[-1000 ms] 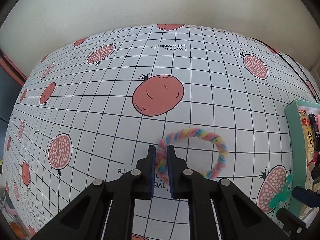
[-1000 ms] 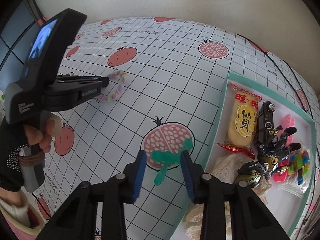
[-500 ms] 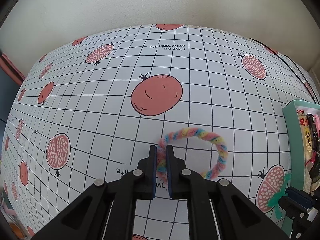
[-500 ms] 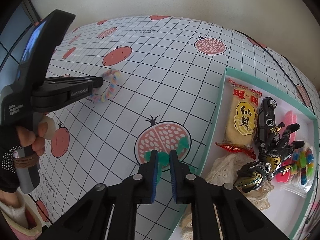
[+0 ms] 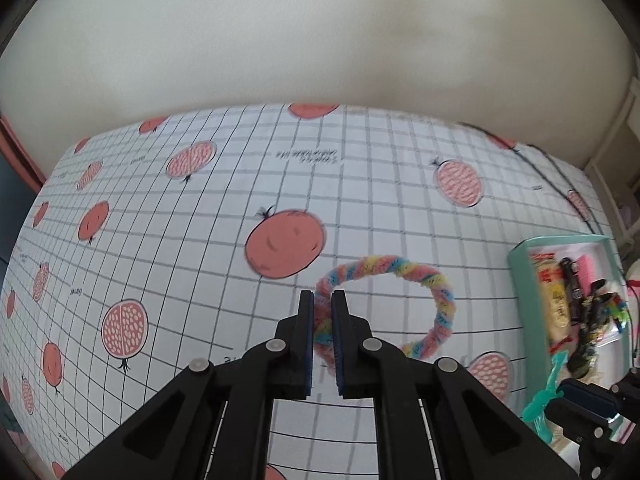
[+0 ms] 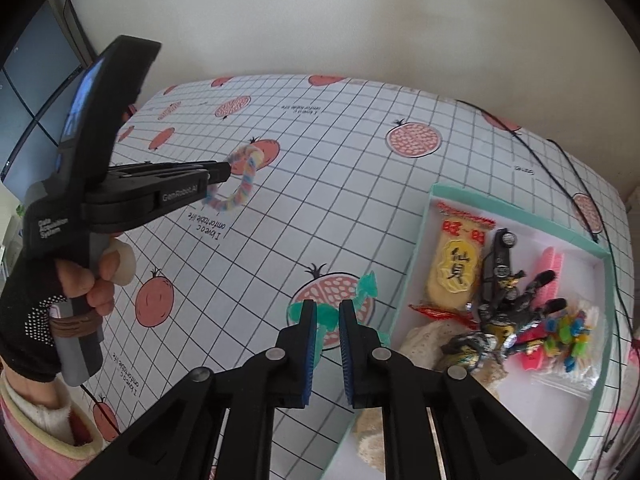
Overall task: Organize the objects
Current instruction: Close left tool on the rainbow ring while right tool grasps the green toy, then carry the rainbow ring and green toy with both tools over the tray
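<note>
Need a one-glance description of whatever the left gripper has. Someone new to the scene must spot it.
Start at the grid tablecloth printed with pomegranates, then find the solid red fruit print near its middle. Just right of it, the left gripper pinches a fuzzy ring, the only twisted pastel rainbow loop in sight.

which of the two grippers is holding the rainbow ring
The left gripper: its jaws are clamped on the fuzzy ring. The right gripper grips a green plastic piece beside the tray.

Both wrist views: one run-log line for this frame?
left gripper: shut on pastel chenille ring, lifted | right gripper: shut on teal plastic piece | teal tray: snack packet, toy car inside
</note>
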A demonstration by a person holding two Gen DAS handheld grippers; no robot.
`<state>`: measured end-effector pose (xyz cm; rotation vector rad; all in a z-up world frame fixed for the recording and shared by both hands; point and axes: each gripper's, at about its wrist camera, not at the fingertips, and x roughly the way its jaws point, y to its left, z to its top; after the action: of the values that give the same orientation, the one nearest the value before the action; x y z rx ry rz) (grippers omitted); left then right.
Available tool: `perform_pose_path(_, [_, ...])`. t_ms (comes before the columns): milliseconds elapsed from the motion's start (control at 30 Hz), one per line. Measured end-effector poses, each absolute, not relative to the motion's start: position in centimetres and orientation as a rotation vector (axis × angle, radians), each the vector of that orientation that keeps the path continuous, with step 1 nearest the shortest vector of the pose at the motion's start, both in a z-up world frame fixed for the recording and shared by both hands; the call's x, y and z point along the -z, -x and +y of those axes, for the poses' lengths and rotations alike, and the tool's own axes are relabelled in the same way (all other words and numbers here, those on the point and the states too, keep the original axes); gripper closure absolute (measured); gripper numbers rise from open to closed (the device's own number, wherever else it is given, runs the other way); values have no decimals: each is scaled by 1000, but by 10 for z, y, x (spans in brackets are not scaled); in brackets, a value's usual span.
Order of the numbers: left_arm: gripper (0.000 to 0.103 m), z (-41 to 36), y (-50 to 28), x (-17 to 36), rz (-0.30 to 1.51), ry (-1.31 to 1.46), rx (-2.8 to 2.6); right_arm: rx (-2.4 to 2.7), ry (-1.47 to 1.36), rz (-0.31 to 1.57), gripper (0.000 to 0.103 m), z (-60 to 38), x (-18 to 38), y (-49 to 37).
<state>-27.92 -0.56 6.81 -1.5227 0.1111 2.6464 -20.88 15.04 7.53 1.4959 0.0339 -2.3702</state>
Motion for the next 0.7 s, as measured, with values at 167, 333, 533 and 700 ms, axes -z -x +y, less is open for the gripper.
perform_pose_path(167, [95, 24, 265, -97, 136, 1401, -2605, 2435, -1519, 5, 91, 184, -84, 203])
perform_pose_path(333, [95, 62, 244, -119, 192, 1306, -2510, 2491, -1564, -6, 91, 220, -92, 187])
perform_pose_path(533, [95, 117, 208, -129, 305, 1225, -2371, 2555, -1639, -31, 91, 266, -96, 178])
perform_pose_path(700, [95, 154, 187, -120, 373, 1227, -2266, 2578, -1684, -49, 91, 290, -97, 173])
